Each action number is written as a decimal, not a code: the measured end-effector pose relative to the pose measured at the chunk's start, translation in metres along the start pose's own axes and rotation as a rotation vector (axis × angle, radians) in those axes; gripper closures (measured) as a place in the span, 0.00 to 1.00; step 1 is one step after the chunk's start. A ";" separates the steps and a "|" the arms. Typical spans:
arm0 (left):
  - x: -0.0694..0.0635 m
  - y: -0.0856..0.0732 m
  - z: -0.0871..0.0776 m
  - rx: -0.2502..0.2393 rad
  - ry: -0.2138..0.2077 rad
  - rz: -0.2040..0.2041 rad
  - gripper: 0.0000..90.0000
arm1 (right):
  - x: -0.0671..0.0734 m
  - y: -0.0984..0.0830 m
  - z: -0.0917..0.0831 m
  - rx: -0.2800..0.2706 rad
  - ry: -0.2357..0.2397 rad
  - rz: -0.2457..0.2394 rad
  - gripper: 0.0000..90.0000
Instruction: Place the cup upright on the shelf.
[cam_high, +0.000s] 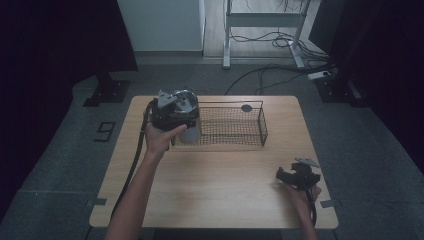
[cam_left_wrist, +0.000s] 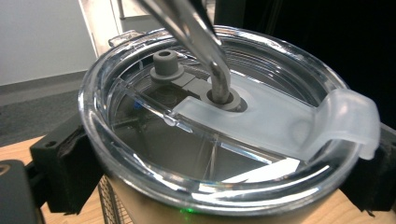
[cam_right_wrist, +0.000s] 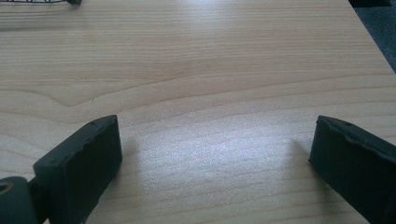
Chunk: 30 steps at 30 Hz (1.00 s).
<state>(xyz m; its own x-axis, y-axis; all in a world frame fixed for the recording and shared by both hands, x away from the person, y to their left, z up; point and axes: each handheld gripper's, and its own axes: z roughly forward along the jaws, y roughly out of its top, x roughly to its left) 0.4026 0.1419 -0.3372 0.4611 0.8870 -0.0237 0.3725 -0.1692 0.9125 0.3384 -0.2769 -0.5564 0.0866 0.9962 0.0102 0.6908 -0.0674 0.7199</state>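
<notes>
Steel tumbler (cam_left_wrist: 205, 205), clear lid (cam_left_wrist: 224, 154), bent metal straw (cam_left_wrist: 205, 42); frosted tab.

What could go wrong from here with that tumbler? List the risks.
1. The left gripper clamps the tumbler just below its clear lid; the smooth metal wall might slip.
2. The metal straw sticks up through the lid and could snag.
3. The tumbler sits at the wire basket end; its rim could catch the base.
</notes>
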 end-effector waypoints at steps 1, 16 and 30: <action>0.001 0.000 0.001 0.001 0.005 0.000 0.05 | 0.000 0.000 0.000 0.000 0.000 0.000 0.02; 0.009 0.006 0.015 0.014 0.015 -0.031 0.05 | 0.000 0.000 0.000 0.001 -0.002 -0.001 0.02; 0.012 0.019 0.034 0.034 0.031 -0.027 0.05 | 0.000 0.000 0.000 0.000 -0.003 -0.001 0.02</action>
<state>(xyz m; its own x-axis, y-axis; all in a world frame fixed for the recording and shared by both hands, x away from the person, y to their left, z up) 0.4423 0.1347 -0.3341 0.4253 0.9044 -0.0354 0.4123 -0.1588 0.8971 0.3384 -0.2769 -0.5564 0.0877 0.9961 0.0074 0.6909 -0.0662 0.7199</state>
